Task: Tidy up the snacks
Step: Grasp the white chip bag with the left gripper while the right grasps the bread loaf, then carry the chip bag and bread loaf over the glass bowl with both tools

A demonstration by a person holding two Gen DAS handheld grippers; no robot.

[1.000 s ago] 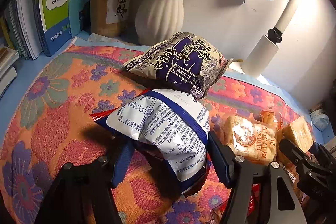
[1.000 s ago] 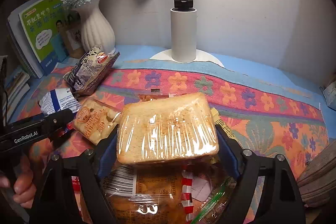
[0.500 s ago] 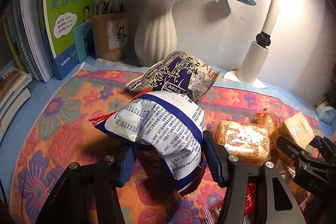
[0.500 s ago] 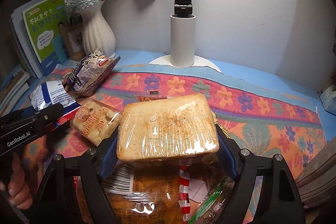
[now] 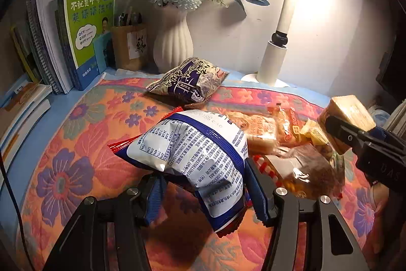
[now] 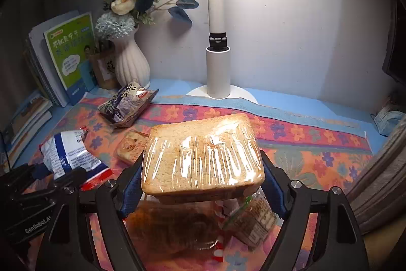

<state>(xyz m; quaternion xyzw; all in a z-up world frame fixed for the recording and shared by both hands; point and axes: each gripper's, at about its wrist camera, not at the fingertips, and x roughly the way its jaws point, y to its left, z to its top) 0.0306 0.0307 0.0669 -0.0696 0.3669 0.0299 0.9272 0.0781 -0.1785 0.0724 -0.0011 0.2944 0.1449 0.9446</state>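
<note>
Rising since a second ago: left gripper [image 5: 203, 192], fingers clamped on the white-and-blue snack bag [image 5: 198, 154] at frame centre; right gripper [image 6: 203, 184], fingers pinching the wrapped toast [image 6: 203, 154], clear of the pile [image 6: 203, 222] below. Both snacks lifted, ready for sorting beside the purple bag [image 5: 187, 83].

Wrapped bread [image 6: 203, 156] between right tongs [image 6: 201, 184]
</note>
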